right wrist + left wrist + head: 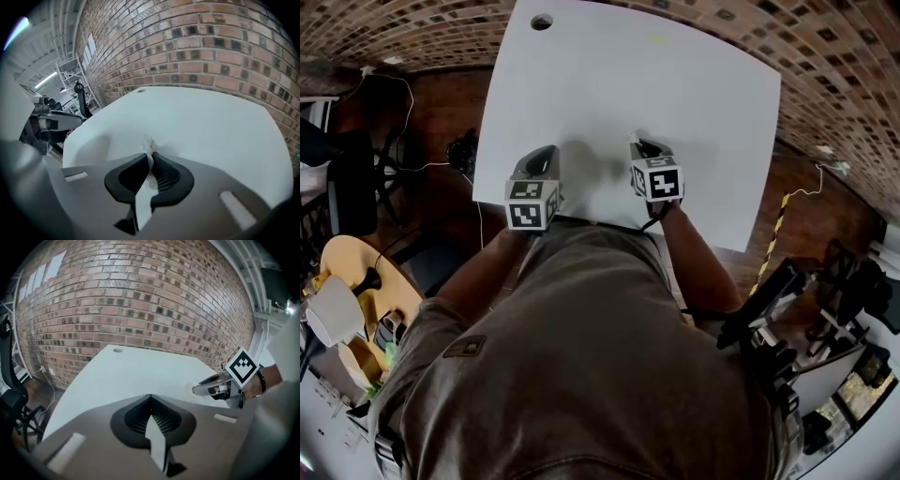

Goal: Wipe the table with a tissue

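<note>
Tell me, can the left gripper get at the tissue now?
Probably yes. The tissue sticks out of the shut right gripper; only bare table separates it from the left gripper, which is shut and must open first.

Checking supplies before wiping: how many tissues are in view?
1: a tissue pinched in the right gripper, touching the table. The left gripper is shut and empty. No others show.

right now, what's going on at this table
A person stands at a white table with a gripper in each hand. The right gripper is shut on a crumpled tissue, which sits down against the tabletop. The left gripper is shut with nothing in it, over the table's near edge.
</note>
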